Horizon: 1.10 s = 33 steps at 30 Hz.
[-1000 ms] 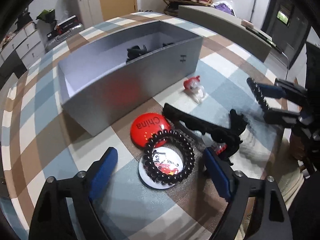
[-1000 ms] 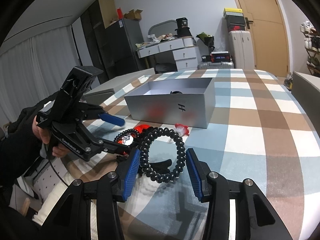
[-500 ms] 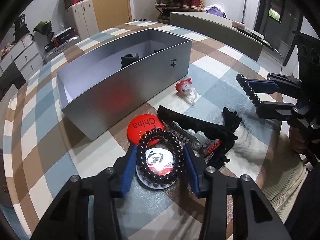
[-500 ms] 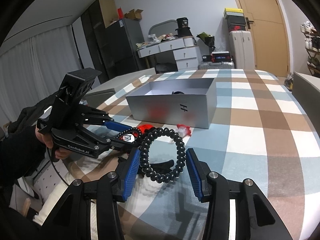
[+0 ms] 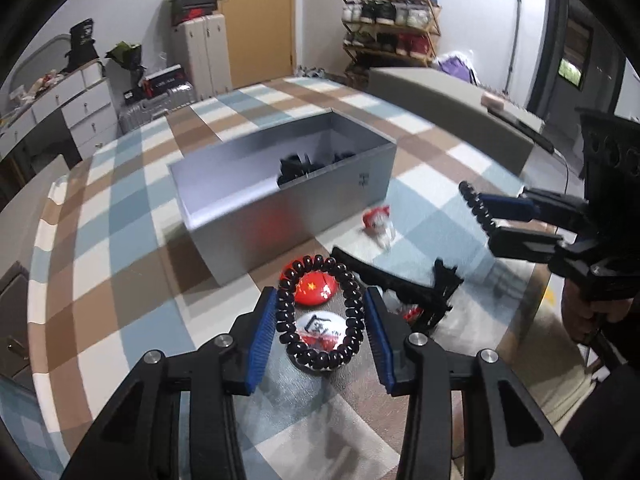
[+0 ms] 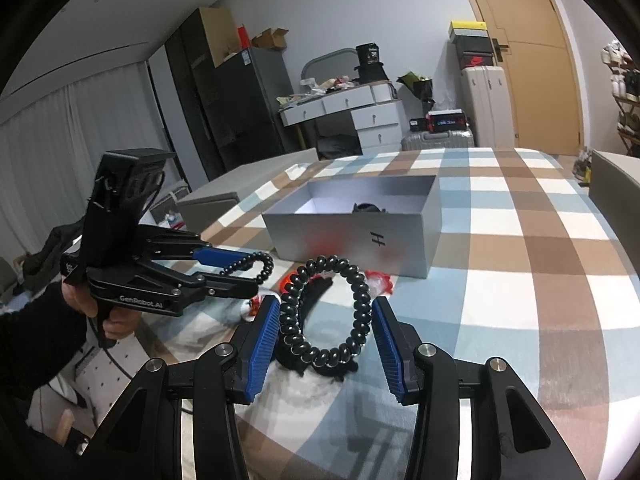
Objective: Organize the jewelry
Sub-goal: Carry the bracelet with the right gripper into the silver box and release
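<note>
Two black spiral-coil bracelets: left gripper [image 5: 320,322] clamps one [image 5: 320,312], right gripper [image 6: 325,338] pinches the other [image 6: 324,314]; one grey open box [image 5: 304,200] ahead.

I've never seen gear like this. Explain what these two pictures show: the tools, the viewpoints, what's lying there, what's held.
No robot here: a person holds two hand-operated clamps, each with a camera looking along its blue-padded fingers. One picture comes from the left gripper, which has just closed on a black beaded bracelet. The other comes from the right gripper, holding a black spiral coil bracelet. On the checked tablecloth stand an open grey box, round red and white badges and a black hair clip.
</note>
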Each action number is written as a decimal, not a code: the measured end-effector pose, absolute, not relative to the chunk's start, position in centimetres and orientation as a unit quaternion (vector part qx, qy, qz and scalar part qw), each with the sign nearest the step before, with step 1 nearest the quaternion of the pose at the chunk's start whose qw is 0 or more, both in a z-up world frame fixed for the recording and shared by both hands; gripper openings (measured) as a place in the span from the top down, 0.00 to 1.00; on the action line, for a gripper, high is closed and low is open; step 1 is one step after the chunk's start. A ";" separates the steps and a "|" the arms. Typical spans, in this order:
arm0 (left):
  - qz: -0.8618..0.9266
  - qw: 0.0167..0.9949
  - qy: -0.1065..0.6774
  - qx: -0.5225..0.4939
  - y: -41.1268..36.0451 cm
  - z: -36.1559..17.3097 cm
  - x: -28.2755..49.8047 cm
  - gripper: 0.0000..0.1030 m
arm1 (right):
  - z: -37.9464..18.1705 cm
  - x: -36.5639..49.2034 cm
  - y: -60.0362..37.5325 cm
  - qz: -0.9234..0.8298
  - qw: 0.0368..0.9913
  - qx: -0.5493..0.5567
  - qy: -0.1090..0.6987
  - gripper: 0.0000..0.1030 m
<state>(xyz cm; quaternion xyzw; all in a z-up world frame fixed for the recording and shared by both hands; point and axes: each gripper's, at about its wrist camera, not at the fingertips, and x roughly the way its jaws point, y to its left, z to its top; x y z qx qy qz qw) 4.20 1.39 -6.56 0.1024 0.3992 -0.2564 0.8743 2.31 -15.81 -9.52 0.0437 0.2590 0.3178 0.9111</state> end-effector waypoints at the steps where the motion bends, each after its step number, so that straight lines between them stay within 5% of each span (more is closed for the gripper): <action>1: -0.251 0.878 0.395 0.099 1.4 -6.2 4.2 0.64 | -9.3 2.5 -15.8 0.319 0.911 0.045 0.257 0.55; 33: -0.164 0.926 0.337 -0.042 2.6 -2.4 10.5 0.64 | -3.3 12.6 -13.0 0.349 0.902 0.069 0.245 0.55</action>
